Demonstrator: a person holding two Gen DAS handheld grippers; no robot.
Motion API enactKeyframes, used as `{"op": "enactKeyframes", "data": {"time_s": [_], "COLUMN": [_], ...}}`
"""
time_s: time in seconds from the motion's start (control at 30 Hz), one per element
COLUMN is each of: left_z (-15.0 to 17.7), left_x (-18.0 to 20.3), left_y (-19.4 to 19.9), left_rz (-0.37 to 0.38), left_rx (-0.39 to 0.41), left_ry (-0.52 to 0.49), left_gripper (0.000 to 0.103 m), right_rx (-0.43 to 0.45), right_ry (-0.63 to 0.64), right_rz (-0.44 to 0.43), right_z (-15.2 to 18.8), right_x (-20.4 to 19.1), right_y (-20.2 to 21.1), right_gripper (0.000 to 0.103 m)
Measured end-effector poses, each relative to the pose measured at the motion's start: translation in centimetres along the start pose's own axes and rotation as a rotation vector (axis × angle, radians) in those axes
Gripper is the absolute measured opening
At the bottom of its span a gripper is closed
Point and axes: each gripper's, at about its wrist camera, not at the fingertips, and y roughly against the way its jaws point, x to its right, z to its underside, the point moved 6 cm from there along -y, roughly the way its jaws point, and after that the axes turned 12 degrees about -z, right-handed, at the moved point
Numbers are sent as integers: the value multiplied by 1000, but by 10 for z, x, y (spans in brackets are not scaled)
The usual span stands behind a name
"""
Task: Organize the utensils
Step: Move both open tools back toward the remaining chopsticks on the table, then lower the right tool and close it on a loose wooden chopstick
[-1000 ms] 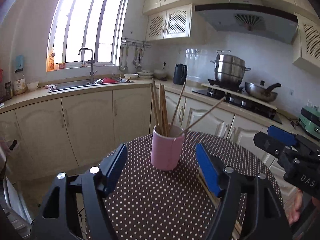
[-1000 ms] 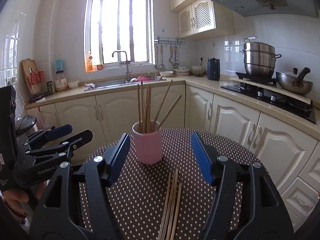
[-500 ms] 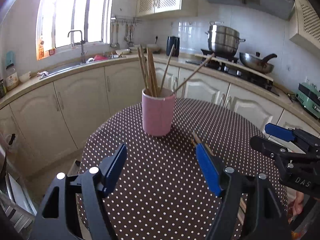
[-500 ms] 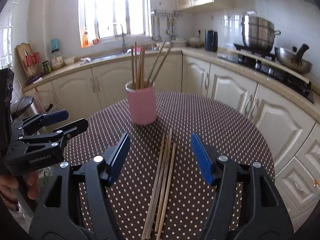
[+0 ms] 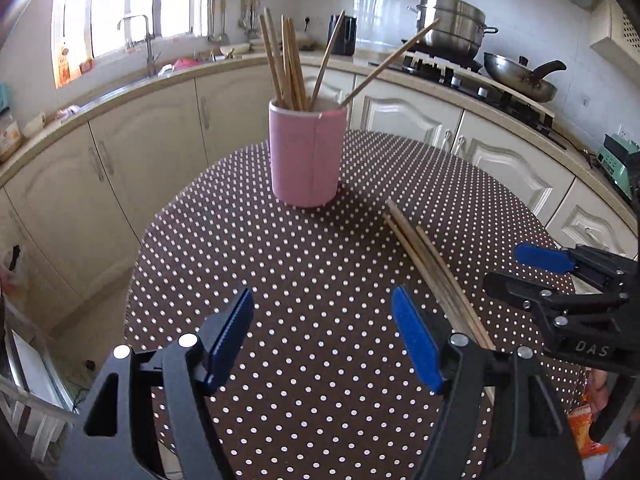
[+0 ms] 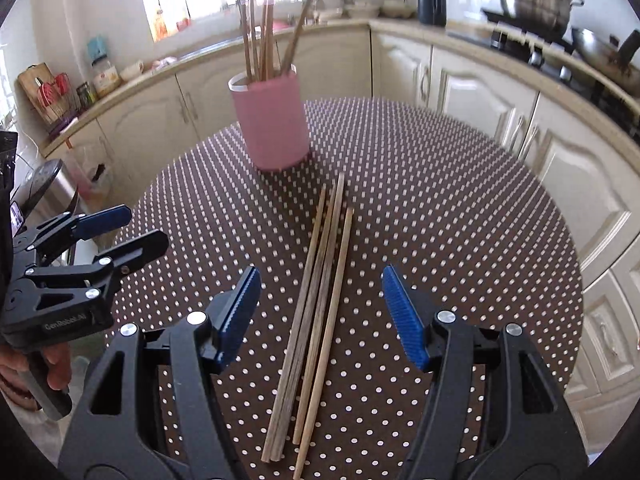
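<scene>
A round table (image 6: pixel 460 208) under a brown polka-dot cloth carries a pink cup (image 6: pixel 272 124) standing upright with several chopsticks (image 6: pixel 260 36) leaning out of it, and just in front of the cup a loose bundle of chopsticks (image 6: pixel 316 300) lies flat on the cloth. The right gripper (image 6: pixel 320 312) hangs above that bundle with its blue pads spread wide, straddling the sticks without touching them. The left gripper (image 5: pixel 322 334) hovers beside it over bare cloth, jaws likewise apart and holding nothing, the bundle lying just off its right finger.
</scene>
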Motion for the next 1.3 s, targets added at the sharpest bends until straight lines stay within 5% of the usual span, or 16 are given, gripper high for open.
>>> {"op": "enactKeyframes", "data": {"time_s": [0.23,0.47,0.67,1.07,1.17,1.3], "left_z": [7,11,10,2,2,0], "left_x": [2,8,13,39,52,68], "left_y": [-22,-32,-41,-61,-70,-77], "left_rz": [17,38,51,74,67,79], "left_rx": [-59,-82,-105,-158,-188,-217], "left_ry": [6,-2,1,-10,-27,-34], "left_gripper": [70,70,70,70,70,70], "right_rx": [-103,-148,-194,-263,-285,-301], "right_ry": [-27,-72,-91,-16,81,65], "right_rz": [-19,8,-13,21,70,21], "right_z": [4,5,3,-19,-18,-20], "right_x": [11,30,39,38,32,41], "right_y": [-21,-36,-50,-71,-75,-71], "right_gripper": [59,35,34,24,15,6]}}
